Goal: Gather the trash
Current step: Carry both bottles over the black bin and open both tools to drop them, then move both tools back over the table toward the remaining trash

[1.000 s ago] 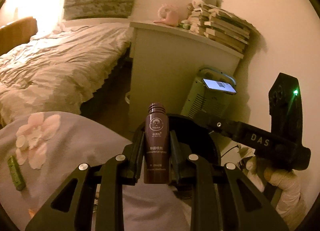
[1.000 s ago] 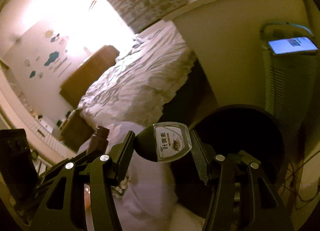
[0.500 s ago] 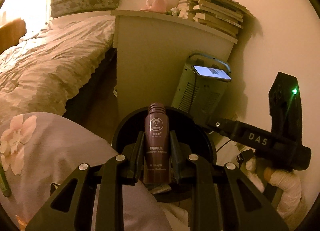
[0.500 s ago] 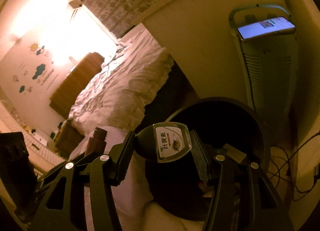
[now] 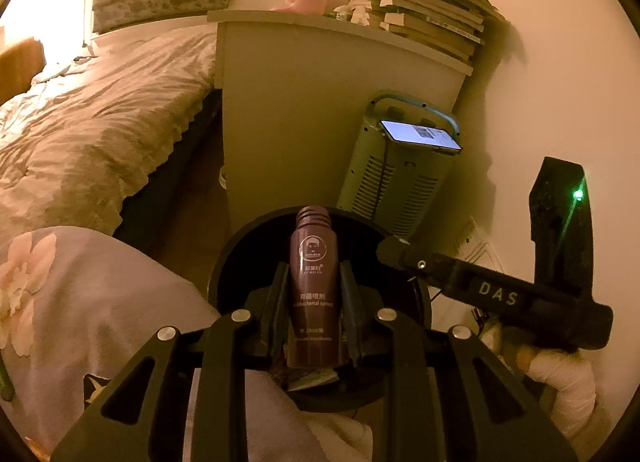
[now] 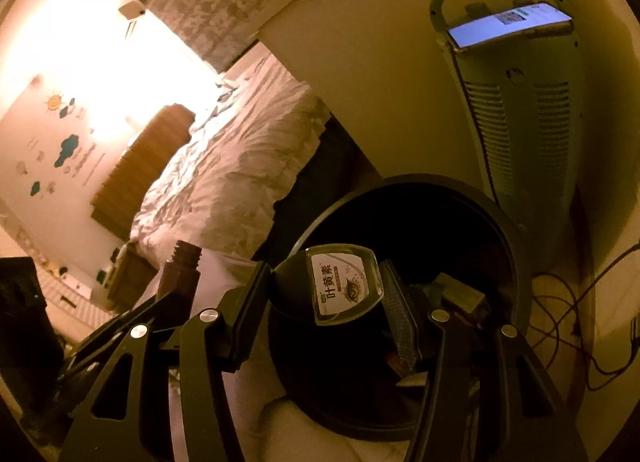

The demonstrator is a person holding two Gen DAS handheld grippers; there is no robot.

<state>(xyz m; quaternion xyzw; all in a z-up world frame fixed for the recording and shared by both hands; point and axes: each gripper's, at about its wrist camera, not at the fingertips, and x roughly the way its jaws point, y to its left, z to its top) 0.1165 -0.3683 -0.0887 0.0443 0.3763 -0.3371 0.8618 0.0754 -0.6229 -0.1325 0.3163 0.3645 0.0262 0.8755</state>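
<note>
A capless brown spray bottle (image 5: 314, 294) is clenched upright in the left gripper (image 5: 313, 302) and a small clear labelled bottle (image 6: 340, 286) is clamped in the right gripper (image 6: 326, 294), both being held above the open black trash bin (image 6: 516, 238) beside the pale green heater (image 6: 520, 118).

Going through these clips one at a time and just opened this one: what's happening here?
A person with a handheld gripper in each hand is binning trash in a dim bedroom. The left gripper is shut on a small brown spray bottle, upright and uncapped. The right gripper is shut on a small dark bottle with a white label, lying sideways between its pads. Both are poised over a black trash bin that already holds some rubbish, beside a heater. Nothing has been dropped yet.
</note>
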